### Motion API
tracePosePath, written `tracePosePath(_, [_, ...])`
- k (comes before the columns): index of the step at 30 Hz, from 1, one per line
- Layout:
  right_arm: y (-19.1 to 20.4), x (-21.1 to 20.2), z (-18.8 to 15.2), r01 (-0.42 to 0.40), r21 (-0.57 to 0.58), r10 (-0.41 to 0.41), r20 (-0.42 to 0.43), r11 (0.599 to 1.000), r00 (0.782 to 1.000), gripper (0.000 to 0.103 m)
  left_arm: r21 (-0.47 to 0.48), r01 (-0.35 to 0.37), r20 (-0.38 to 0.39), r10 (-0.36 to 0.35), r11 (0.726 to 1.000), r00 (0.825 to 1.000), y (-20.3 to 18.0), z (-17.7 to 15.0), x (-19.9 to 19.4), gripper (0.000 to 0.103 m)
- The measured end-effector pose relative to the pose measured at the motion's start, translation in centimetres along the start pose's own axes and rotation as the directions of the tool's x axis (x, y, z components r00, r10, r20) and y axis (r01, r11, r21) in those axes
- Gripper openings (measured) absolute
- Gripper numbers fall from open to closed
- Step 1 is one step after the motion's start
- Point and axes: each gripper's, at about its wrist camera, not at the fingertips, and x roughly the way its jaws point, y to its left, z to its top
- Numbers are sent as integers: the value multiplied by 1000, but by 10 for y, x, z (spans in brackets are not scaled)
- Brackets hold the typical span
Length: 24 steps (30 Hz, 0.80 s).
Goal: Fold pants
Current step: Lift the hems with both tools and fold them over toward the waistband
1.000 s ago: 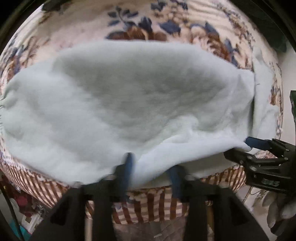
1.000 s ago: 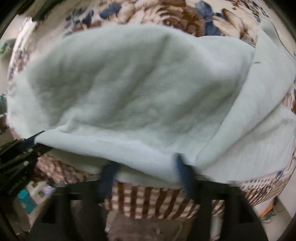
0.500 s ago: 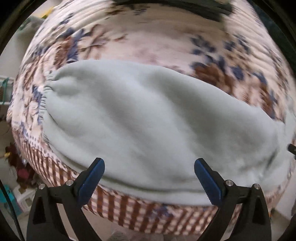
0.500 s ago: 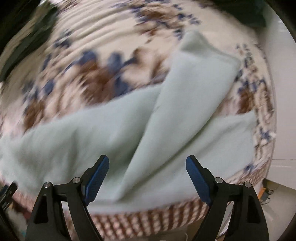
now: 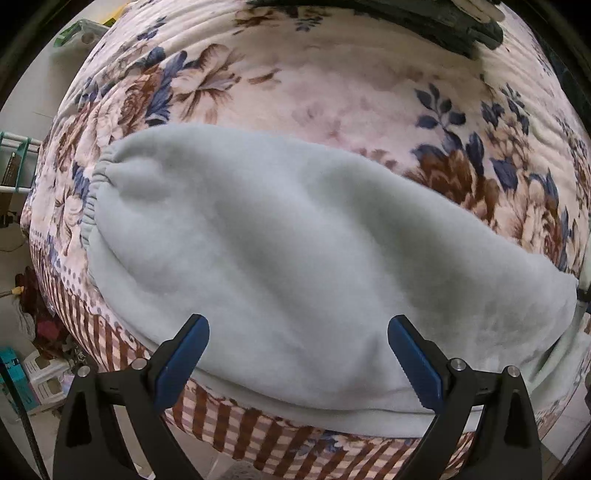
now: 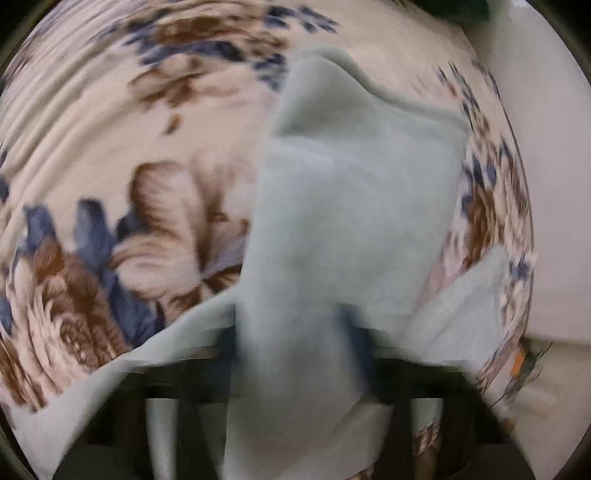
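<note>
The left gripper (image 5: 297,354) hangs with its blue-padded fingers (image 5: 183,356) spread wide apart, holding nothing, just off the near edge of the pants (image 5: 295,258). Half a second ago it stood the same way; a second ago it was pinched on that near hem. The right gripper (image 6: 291,354) is blurred, and a pant leg (image 6: 343,206) runs between its fingers; they look closed on the cloth, where half a second ago they stood open. The pale green pants lie on the floral blanket (image 5: 332,92), at its near striped border. Their long axis runs left to right, with the elastic waistband (image 5: 94,199) at the left. Bare blanket stretches beyond the far edge up to a dark garment (image 5: 424,22).
</note>
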Motion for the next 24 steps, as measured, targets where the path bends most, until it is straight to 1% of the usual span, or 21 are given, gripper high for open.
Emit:
tracePosePath(1, [-11, 0, -1, -50, 61, 50, -5, 997, 999, 14, 2, 5, -9, -5, 1000, 1000, -1, -2, 2, 99])
tracePosePath(2, [-27, -5, -5, -109, 135, 109, 7, 985, 994, 11, 3, 8, -12, -8, 1000, 1000, -1, -4, 2, 99])
tracePosePath(3, [-44, -13, -11, -156, 195, 154, 28, 968, 988, 10, 4, 11, -15, -11, 1000, 1000, -2, -7, 2, 99])
tracePosePath(4, [-57, -19, -17, -184, 230, 178, 46, 956, 983, 9, 6, 13, -17, -13, 1000, 1000, -2, -9, 2, 99])
tracePosePath(6, [-96, -37, -38, -239, 317, 219, 100, 918, 971, 8, 13, 18, -22, -18, 1000, 1000, -4, -15, 3, 99])
tracePosePath(8, [-144, -46, -70, -271, 434, 234, 140, 859, 962, 8, 26, 24, -25, -23, 999, 999, -6, -21, 5, 99])
tracePosePath(10, [-185, -38, -101, -291, 539, 249, 151, 791, 957, 8, 38, 26, -26, -25, 999, 999, -9, -30, 8, 99])
tracePosePath(11, [-200, -27, -117, -296, 588, 267, 138, 753, 954, 8, 47, 25, -28, -23, 999, 999, -11, -33, 9, 99])
tracePosePath(12, [-214, -6, -135, -290, 647, 297, 102, 705, 949, 8, 55, 21, -31, -20, 998, 999, -14, -37, 11, 99])
tracePosePath(13, [-219, 9, -144, -302, 673, 334, 85, 676, 939, 8, 59, 21, -33, -19, 998, 999, -17, -39, 12, 99])
tracePosePath(14, [-224, 31, -157, -317, 712, 378, 78, 626, 923, 8, 66, 18, -36, -16, 998, 999, -20, -43, 14, 99])
tracePosePath(15, [-226, 45, -164, -323, 736, 401, 76, 595, 913, 8, 70, 13, -37, -11, 997, 999, -23, -46, 15, 99])
tracePosePath(16, [-225, 59, -168, -341, 745, 436, 75, 574, 897, 9, 72, 11, -36, -9, 997, 999, -27, -49, 16, 99])
tracePosePath(17, [-221, 73, -171, -355, 742, 468, 64, 568, 881, 10, 74, 9, -36, -7, 997, 999, -29, -52, 17, 99])
tracePosePath(18, [-218, 79, -170, -360, 733, 477, 55, 577, 877, 17, 75, 8, -38, -5, 997, 999, -32, -55, 18, 99])
tracePosePath(19, [-215, 82, -169, -360, 718, 478, 43, 595, 877, 21, 76, 8, -39, -5, 997, 999, -35, -58, 18, 99])
tracePosePath(21, [-212, 76, -166, -363, 680, 469, 33, 636, 883, 35, 81, 7, -42, -4, 997, 999, -42, -64, 18, 99])
tracePosePath(22, [-210, 67, -163, -349, 641, 436, 25, 683, 900, 51, 85, 5, -42, -1, 996, 999, -45, -68, 18, 99])
tracePosePath(23, [-208, 59, -160, -327, 608, 393, 27, 724, 919, 58, 89, 3, -42, 1, 996, 999, -49, -72, 19, 99])
tracePosePath(24, [-203, 44, -154, -278, 535, 305, 40, 798, 952, 69, 92, 2, -42, 2, 996, 999, -52, -76, 20, 99])
